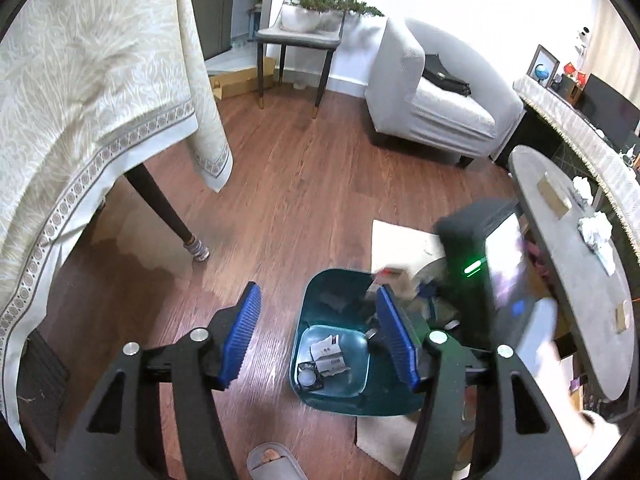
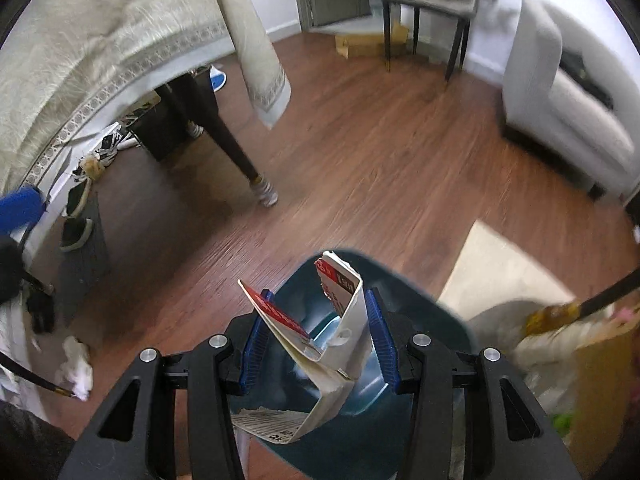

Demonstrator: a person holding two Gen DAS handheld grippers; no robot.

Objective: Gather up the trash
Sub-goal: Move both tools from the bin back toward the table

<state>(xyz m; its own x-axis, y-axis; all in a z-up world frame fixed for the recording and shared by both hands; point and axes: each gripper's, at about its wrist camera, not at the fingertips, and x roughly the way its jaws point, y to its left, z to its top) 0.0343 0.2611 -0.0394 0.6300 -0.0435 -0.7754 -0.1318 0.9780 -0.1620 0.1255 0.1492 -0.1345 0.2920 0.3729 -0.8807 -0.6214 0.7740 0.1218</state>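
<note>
The right gripper (image 2: 318,340) is clamped on a flattened, crumpled carton (image 2: 320,344) — white card with red print — pinched between its blue pads, the folded flaps sticking up above the fingertips. It hangs directly over a dark teal trash bin (image 2: 416,320) that stands on the wooden floor (image 2: 360,160); in this view the picture is smeared with motion blur.

The left gripper (image 1: 320,340) stands partly open with nothing between its pads, poised above the same trash bin (image 1: 316,300). Inside the bin lie scraps of white paper (image 1: 330,354) and a small round lid or cup (image 1: 308,378). To the right, a grey oval surface (image 1: 560,264) carries crumpled tissues (image 1: 596,232) and a small brown box (image 1: 554,196). A cloth-draped table (image 1: 100,100) fills the left, and a slippered foot (image 1: 272,460) shows at the bottom edge.
</note>
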